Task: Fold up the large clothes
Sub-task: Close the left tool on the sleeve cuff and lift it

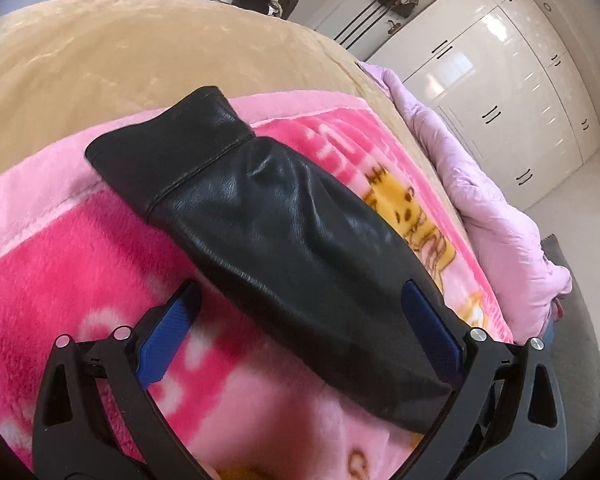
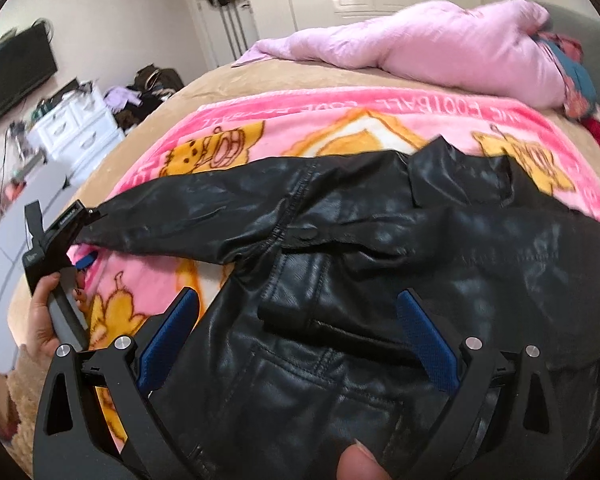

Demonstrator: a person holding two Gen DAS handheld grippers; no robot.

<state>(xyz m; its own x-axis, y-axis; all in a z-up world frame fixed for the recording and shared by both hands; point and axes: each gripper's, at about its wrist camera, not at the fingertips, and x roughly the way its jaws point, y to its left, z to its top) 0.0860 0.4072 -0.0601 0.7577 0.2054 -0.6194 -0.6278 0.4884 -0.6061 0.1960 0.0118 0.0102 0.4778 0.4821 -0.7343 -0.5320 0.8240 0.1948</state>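
A black leather jacket [image 2: 360,264] lies spread on a pink cartoon blanket [image 2: 332,120] on the bed, collar toward the far side, one sleeve stretched out to the left. In the left wrist view that sleeve [image 1: 268,216] runs between my open left gripper [image 1: 300,320], its cuff pointing away. The left gripper also shows in the right wrist view [image 2: 66,240], at the sleeve's cuff end. My right gripper [image 2: 296,328] is open and hovers over the jacket's front, near a chest pocket. Neither gripper holds cloth.
A tan bedspread [image 1: 140,60] lies under the blanket. A bunched lilac quilt [image 2: 440,44] lies along the far side of the bed. White wardrobes [image 1: 500,80], a white drawer unit [image 2: 76,128] and a pile of clothes [image 2: 148,88] stand around the bed.
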